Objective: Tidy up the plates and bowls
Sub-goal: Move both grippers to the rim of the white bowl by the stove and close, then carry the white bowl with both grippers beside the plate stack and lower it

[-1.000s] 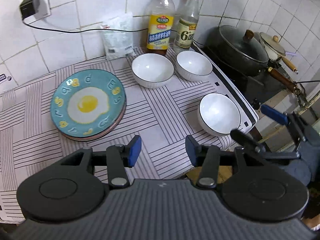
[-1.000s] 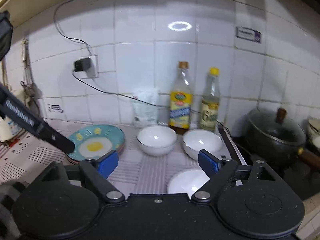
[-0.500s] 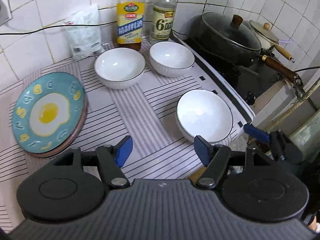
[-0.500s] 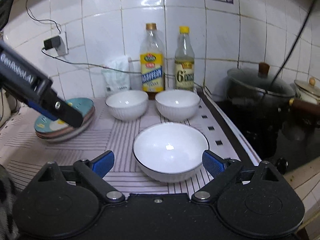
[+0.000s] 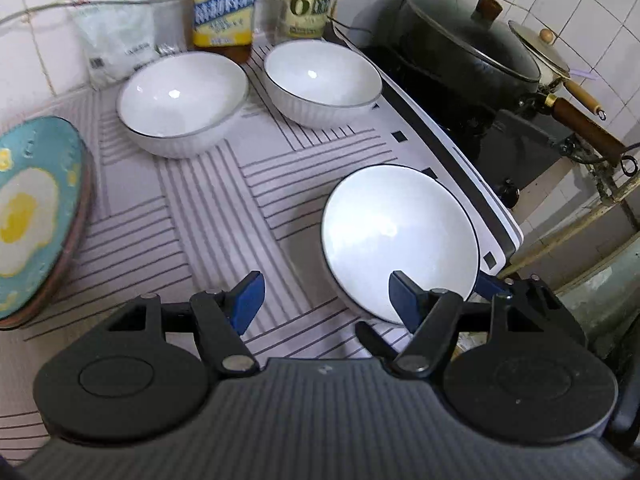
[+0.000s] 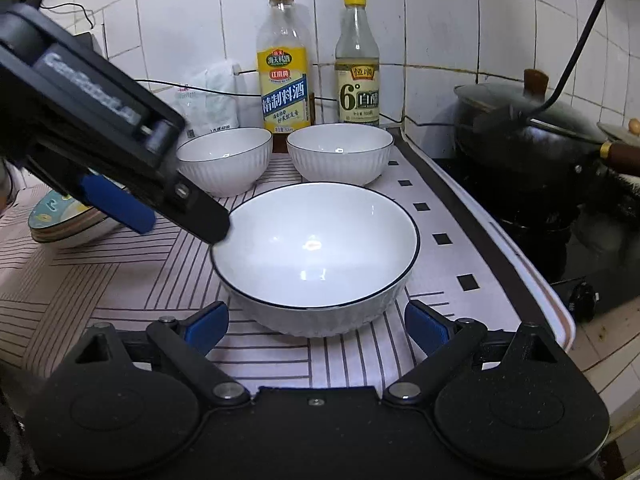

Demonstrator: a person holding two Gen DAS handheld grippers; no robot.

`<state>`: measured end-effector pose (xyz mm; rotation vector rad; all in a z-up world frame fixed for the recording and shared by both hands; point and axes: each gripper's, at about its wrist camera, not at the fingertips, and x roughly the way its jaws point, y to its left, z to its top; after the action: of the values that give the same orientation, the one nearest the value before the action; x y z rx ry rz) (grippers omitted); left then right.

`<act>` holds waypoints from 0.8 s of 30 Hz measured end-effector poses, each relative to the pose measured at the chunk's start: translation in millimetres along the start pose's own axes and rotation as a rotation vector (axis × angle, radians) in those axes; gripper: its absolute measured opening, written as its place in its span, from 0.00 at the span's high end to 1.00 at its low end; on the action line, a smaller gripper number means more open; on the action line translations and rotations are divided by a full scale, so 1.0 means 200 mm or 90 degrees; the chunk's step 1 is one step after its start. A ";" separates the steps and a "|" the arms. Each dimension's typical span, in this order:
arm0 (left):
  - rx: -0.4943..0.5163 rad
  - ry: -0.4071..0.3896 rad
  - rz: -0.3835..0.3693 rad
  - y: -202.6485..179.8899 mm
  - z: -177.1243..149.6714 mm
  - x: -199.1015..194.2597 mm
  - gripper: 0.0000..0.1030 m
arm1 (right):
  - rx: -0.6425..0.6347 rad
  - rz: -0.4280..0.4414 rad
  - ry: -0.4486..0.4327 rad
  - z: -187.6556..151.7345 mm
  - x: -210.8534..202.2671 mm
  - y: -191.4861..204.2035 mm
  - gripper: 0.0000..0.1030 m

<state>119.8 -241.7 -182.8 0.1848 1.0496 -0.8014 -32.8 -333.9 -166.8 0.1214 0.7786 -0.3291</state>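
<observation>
The near bowl (image 6: 316,256) sits close to the desk's (image 5: 224,200) right edge by the stove. Both the left gripper (image 5: 326,294) and right gripper (image 6: 316,326) have jaws released, holding nothing. A clumsy pinch on its rim could tip it or push it off the edge.

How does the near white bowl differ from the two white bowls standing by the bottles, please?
The near bowl stands alone towards the counter's front edge, while the two back bowls sit side by side before the bottles. The near bowl lies just ahead of the open right tongs, with the left tongs close beside it; the back bowls have no tongs near them. All three are white, ribbed outside, dark-rimmed, upright and empty.
</observation>
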 end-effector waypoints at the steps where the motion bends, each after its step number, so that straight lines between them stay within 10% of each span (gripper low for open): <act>1: -0.005 0.005 -0.005 0.00 0.01 0.02 0.34 | -0.001 0.003 -0.001 0.00 0.01 0.00 0.06; 11: -0.037 0.033 -0.015 0.03 0.02 0.15 0.39 | 0.000 0.048 -0.023 -0.02 0.13 -0.04 0.04; 18: -0.032 0.034 -0.047 0.05 0.03 0.20 0.76 | 0.011 0.052 -0.047 -0.03 0.17 -0.03 0.02; 24: -0.041 0.027 -0.053 0.06 0.02 0.21 0.82 | 0.007 0.045 -0.061 -0.04 0.18 -0.03 0.02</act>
<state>141.4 -257.3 -218.3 0.1045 1.1273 -0.8401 -16.1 -345.8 -196.6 0.1426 0.6753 -0.2699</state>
